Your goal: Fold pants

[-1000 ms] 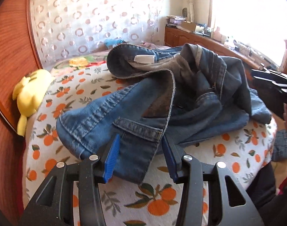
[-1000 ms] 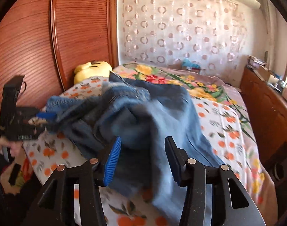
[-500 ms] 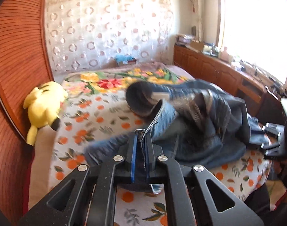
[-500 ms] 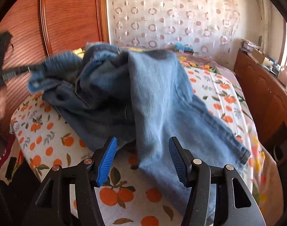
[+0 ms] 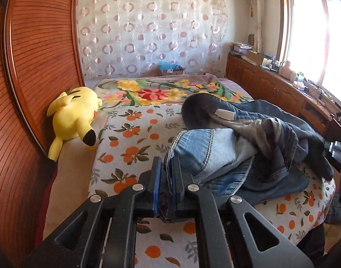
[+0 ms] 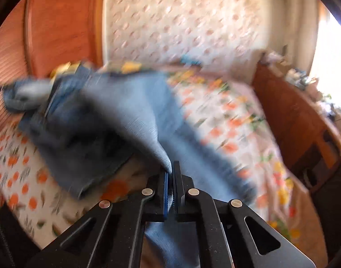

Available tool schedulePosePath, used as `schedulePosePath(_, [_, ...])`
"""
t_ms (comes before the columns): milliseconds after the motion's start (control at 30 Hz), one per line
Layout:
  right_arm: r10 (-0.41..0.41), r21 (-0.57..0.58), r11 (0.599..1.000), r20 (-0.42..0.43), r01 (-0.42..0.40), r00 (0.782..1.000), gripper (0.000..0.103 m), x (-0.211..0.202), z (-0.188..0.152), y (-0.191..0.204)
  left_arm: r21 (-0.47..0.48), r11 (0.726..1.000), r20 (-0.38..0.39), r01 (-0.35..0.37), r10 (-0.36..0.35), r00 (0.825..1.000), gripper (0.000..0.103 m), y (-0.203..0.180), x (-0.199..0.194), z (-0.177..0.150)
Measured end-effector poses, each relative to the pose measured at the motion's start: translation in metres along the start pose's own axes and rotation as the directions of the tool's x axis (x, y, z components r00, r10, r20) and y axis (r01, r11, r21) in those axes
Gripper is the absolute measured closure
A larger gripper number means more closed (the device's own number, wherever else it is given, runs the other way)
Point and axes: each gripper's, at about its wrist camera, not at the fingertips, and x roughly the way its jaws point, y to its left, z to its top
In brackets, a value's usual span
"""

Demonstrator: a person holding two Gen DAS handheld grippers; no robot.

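left wrist view
pants: blue denim jeans, crumpled heap on right half of the bed, waistband twisted, pale inside lining and white label showing, dark leg opening at the far end
left gripper: jaws have eased a touch apart, pads pinching a thick folded denim edge with seam stitching; cloth fills the gap
bedsheet: white with orange fruit print, floral blanket further back
plush toy: yellow, lies at left bed edge against the wooden headboard, well apart from pants
right gripper: black part only at right frame edge, beside the heap; state not readable here

right wrist view
picture: motion-blurred
pants: lighter blue side up, spread across the bed's near left, one fold pulled up toward the camera into a ridge
right gripper: jaws have just snapped closed, pads pressed together on a thin fold of light denim
cabinet: wooden, along right side of bed
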Motion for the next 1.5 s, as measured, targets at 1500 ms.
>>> schedulePosePath(1500, [0.028, 0.122, 0.992, -0.076, -0.019, 0.997, 0.1, 0.026, -0.047, -0.014, 0.182, 0.979, 0.005, 0.091, -0.094, 0.996, 0.097, -0.053, -0.033, 0.01])
